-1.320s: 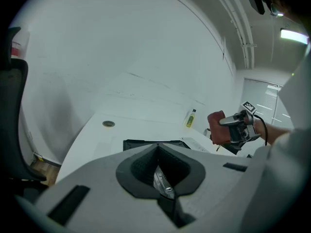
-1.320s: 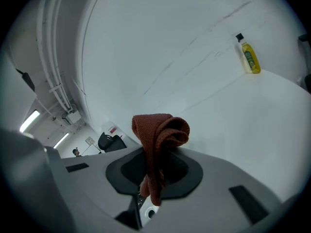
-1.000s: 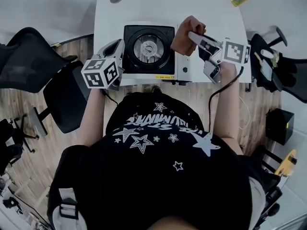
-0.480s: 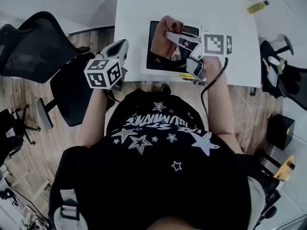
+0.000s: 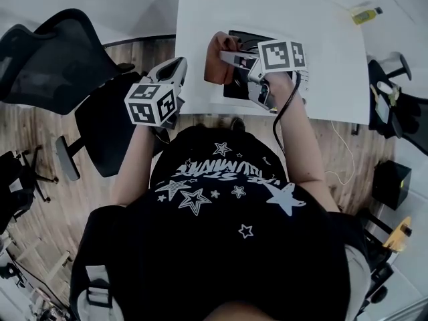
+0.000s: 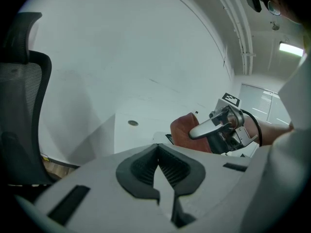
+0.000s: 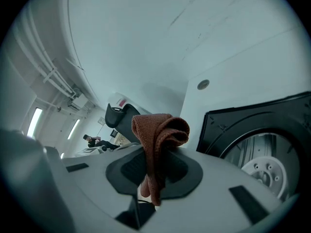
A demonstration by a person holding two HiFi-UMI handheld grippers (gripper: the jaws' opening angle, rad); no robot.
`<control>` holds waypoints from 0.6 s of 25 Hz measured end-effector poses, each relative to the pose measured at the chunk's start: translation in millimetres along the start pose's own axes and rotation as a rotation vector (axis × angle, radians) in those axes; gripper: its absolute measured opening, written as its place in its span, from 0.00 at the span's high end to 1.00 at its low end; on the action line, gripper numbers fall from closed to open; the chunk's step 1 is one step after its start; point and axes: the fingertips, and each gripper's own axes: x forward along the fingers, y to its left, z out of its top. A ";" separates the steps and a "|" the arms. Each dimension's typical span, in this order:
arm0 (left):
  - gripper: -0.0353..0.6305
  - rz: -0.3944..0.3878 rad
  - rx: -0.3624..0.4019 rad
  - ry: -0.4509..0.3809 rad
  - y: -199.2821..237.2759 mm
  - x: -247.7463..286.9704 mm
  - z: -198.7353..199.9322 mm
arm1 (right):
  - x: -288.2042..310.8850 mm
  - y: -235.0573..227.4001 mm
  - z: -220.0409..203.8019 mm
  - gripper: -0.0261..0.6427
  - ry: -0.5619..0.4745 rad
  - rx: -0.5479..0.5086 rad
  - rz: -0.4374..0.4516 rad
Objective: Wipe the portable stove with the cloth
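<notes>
Nearest, the left gripper (image 5: pixel 175 69) hangs left of the portable stove (image 7: pixel 228 125), off the table (image 5: pixel 321 39) edge, its jaws together on nothing. Farther on, the right gripper (image 5: pixel 227 57) pinches the cloth (image 5: pixel 215 59) (bunched, rust-red) over the stove's left edge, with the burner to its right. A second ago the cloth sat at the stove's right side.

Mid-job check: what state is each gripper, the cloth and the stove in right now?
left gripper: jaws shut, nothing between them, held beside the left edge of the table.
right gripper: jaws shut on the cloth, over the stove.
cloth: bunched, pinched between the right jaws, folded end sticking out past them.
portable stove: flat on the table, burner bare, no flame showing.
</notes>
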 end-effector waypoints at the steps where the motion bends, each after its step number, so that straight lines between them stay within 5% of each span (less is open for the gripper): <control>1: 0.94 -0.005 0.003 0.003 -1.9 0.0 -0.3 | 2.3 -3.6 -2.2 0.88 0.011 0.000 -0.014; 15: 0.94 -0.046 0.007 0.033 -10.7 7.9 -6.7 | -0.2 -37.8 -11.8 0.88 0.038 -0.001 -0.144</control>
